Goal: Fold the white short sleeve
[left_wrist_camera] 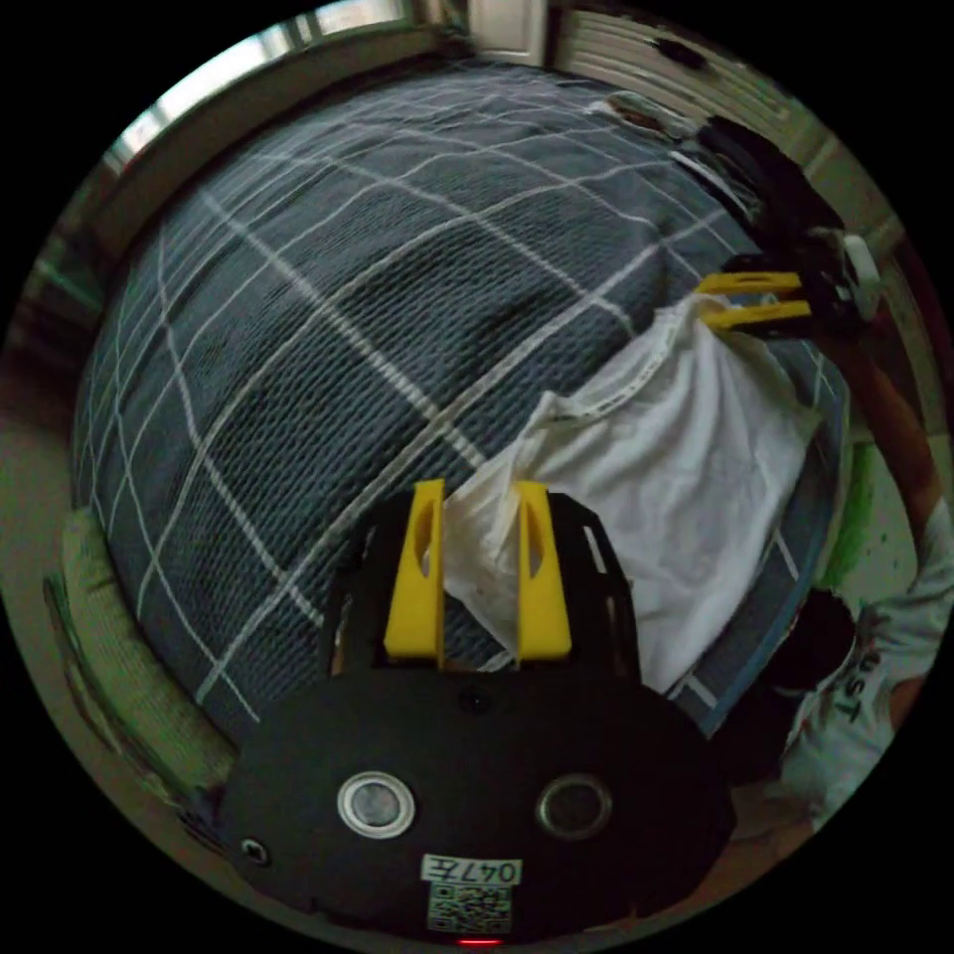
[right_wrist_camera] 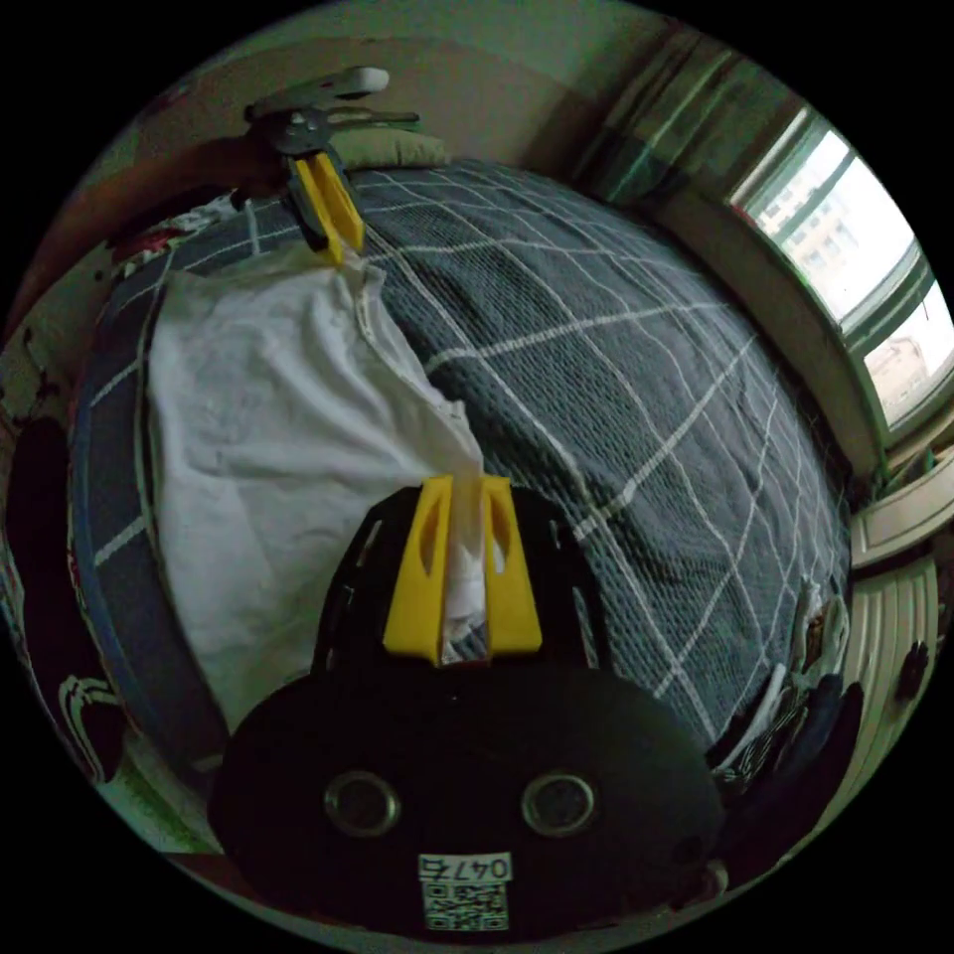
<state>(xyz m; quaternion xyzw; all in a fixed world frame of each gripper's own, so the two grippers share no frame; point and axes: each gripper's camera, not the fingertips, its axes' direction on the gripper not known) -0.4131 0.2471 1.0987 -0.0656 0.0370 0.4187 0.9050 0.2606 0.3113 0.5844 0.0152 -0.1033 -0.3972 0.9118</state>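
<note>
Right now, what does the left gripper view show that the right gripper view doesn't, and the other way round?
Left gripper view: a person's arm and pale sleeve. Right gripper view: a bright window and a clothes heap. Both: the white shirt on the checked bedspread, with the left gripper and right gripper each pinching an edge of it.

A bed (left_wrist_camera: pixel 328 328) under a dark grey bedspread crossed by thin white check lines.
A white short sleeve shirt (left_wrist_camera: pixel 686 467) lies spread near the bed's edge; dark bundled clothes (right_wrist_camera: pixel 795 686) sit at another side.
</note>
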